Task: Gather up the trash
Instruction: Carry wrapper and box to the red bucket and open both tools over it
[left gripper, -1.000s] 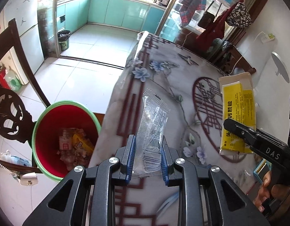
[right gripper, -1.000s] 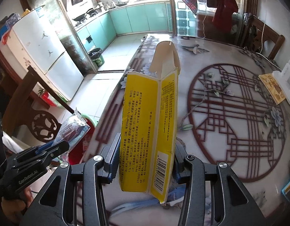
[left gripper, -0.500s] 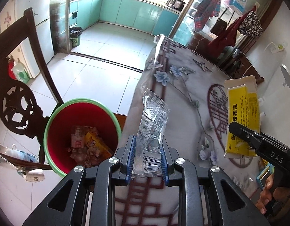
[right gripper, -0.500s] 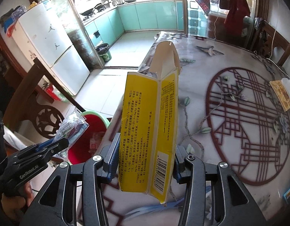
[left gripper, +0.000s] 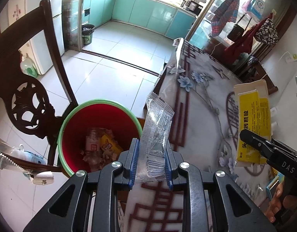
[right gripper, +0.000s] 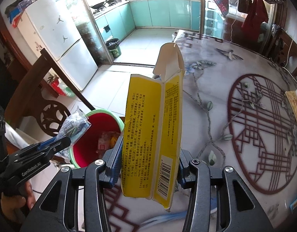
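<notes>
Two grippers each clamp one piece of trash, the left gripper [left gripper: 150,164] one clear plastic wrapper [left gripper: 156,135], the right gripper [right gripper: 146,166] one yellow carton [right gripper: 152,135], beside one red bin [left gripper: 98,116].

A dark carved wooden chair [left gripper: 26,96] is standing by a table [right gripper: 216,104] that is wearing a flowered cloth with a red lattice circle. A white fridge [right gripper: 57,38] is standing beside the doorway, teal kitchen cabinets [left gripper: 148,13] are lining the room beyond, and a plaid cloth [left gripper: 225,9] is hanging by the glass.
</notes>
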Demonstrator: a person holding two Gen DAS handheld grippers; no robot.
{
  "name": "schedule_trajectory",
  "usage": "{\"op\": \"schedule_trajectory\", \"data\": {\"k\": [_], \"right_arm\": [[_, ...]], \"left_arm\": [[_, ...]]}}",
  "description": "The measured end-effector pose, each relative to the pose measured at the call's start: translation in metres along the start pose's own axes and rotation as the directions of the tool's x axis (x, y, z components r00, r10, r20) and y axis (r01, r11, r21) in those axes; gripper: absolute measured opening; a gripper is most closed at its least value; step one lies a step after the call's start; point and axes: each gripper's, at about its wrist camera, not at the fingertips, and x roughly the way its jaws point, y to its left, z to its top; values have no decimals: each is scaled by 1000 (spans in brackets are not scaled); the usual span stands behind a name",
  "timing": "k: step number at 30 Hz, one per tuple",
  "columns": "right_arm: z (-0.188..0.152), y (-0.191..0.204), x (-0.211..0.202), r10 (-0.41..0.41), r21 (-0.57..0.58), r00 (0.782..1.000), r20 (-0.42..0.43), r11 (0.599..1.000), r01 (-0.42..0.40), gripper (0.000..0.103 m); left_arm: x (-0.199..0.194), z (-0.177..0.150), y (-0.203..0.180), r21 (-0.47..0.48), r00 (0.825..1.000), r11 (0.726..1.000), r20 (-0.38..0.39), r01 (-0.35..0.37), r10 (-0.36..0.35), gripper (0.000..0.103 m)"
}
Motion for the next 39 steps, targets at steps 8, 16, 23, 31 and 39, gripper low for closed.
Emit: {"op": "schedule_trajectory", "data": {"k": [8, 16, 23, 31, 39], "right_arm": [[5, 22, 12, 15, -41, 1000, -23, 999, -16, 44], [7, 46, 28, 34, -79, 997, -62, 996, -39, 44], [6, 70, 46, 53, -111, 993, -107, 992, -65, 44], [7, 94, 65, 74, -139, 985, -156, 986, -97, 44], [10, 104, 81, 72, -150, 978, -197, 983, -102, 44]], "left_arm": [[0, 3, 30, -47, 1000, 999, -2, -21, 21, 22], [4, 5, 59, -82, 998, 995, -10, -58, 57, 22], [14, 6, 81, -107, 995, 990, -38, -95, 91, 22], [31, 9, 96, -107, 991, 987, -76, -121, 113, 22], [52, 14, 103, -102, 986, 986, -115, -134, 122, 22]]}}
